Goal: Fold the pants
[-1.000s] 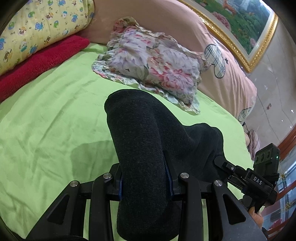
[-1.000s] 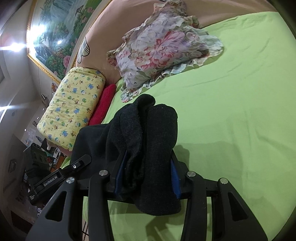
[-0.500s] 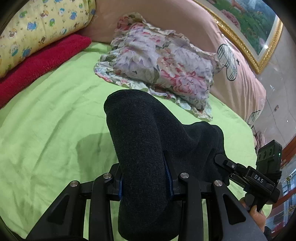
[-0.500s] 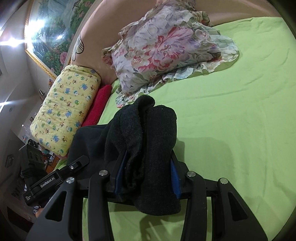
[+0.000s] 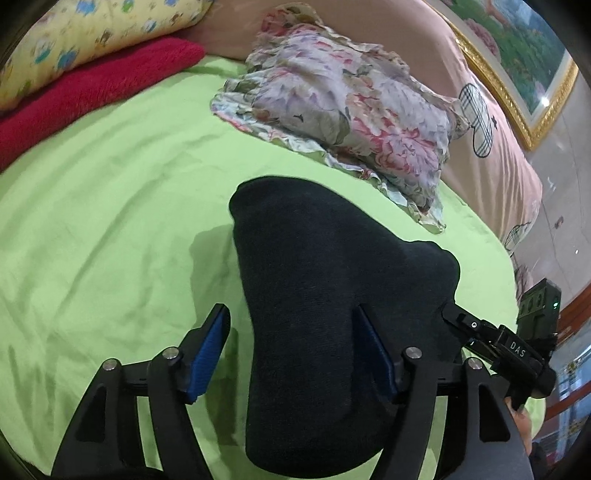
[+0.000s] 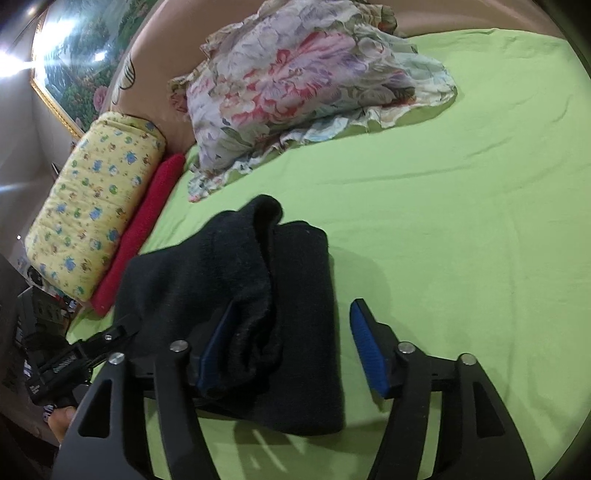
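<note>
Left gripper (image 5: 291, 354): your jaws are opening; the pants bundle sits between them, and only the right pad still touches.
Right gripper (image 6: 291, 350): opening too, cloth against the left pad.
Black pants (image 5: 332, 295): on the green sheet (image 5: 110, 221), near side of the floral pillow (image 5: 343, 110).
Risk: a pad could snag the fabric and undo the fold.
Axis: long side runs between your grippers.

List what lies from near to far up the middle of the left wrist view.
left gripper, jaws opening around the cloth → dark folded pants → green sheet → floral pillow → pink headboard
</note>
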